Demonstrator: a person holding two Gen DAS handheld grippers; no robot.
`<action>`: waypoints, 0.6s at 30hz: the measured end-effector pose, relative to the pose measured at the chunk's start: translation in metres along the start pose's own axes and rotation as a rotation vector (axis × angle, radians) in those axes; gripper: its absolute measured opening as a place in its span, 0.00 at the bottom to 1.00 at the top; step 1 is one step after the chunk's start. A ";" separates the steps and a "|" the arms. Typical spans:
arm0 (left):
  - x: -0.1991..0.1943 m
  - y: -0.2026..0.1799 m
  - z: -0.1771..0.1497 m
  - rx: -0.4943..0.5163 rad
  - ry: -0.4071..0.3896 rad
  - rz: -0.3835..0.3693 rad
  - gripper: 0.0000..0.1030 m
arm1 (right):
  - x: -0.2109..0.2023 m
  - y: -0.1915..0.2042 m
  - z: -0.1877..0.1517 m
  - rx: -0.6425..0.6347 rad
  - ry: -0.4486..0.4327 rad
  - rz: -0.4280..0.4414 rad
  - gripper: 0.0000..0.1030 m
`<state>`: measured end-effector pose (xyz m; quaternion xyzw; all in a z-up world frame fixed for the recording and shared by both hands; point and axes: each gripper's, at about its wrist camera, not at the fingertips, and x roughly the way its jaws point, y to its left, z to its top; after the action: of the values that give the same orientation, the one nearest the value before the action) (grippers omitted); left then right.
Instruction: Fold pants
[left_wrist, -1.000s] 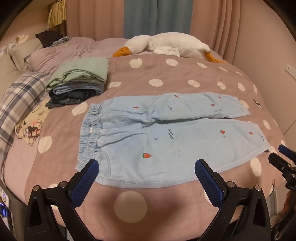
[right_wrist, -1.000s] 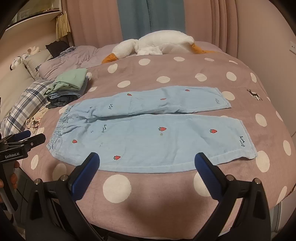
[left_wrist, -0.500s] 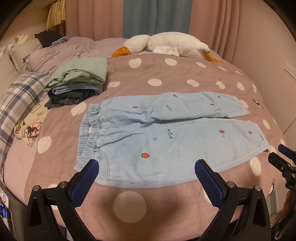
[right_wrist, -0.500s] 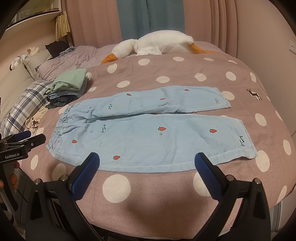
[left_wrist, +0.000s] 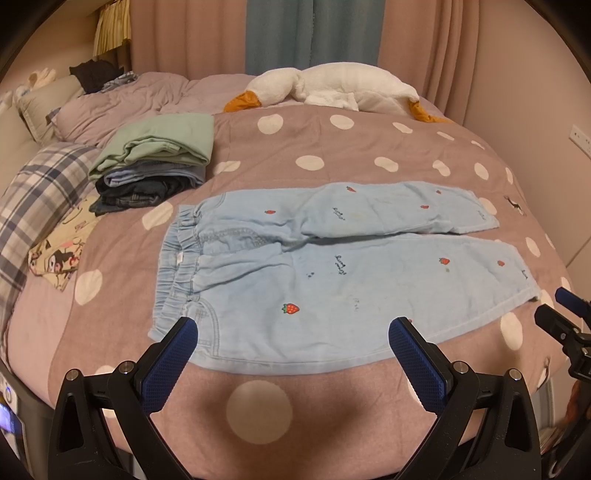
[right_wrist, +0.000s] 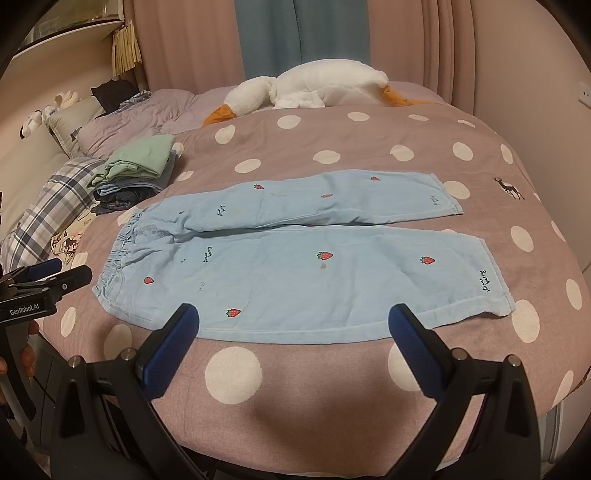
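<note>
- The pants (left_wrist: 332, 266) lay flat on the bed (left_wrist: 332, 147), legs side by side, waistband toward the left.
- The left gripper (left_wrist: 295, 332) and right gripper (right_wrist: 295, 321) hovered at the near edge, fingers wide, holding nothing.
- The cloth looked light and limp; pinching the near waistband corner and near hem seemed best.

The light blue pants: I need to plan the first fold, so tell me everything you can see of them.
The light blue pants look like soft denim, dotted with small red strawberries and dark embroidered script. They lie flat and unfolded on the polka-dot bedspread, gathered elastic waistband toward the stack of folded clothes, both legs side by side, hems at the opposite end. Only the bedspread touches them; both open grippers hover short of the near edge.
</note>
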<state>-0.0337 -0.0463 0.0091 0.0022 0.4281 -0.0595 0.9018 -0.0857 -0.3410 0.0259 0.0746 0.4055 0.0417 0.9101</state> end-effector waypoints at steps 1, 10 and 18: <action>0.001 0.000 0.000 0.000 0.002 0.000 1.00 | 0.000 0.000 0.000 0.000 0.000 0.000 1.00; 0.019 0.014 -0.004 -0.076 0.047 -0.079 1.00 | 0.015 0.011 -0.003 -0.052 -0.001 0.018 1.00; 0.060 0.094 -0.044 -0.425 0.146 -0.122 1.00 | 0.071 0.086 -0.039 -0.391 0.047 0.117 0.89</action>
<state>-0.0196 0.0433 -0.0694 -0.2092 0.4944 -0.0219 0.8434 -0.0688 -0.2425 -0.0373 -0.0811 0.4059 0.1742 0.8935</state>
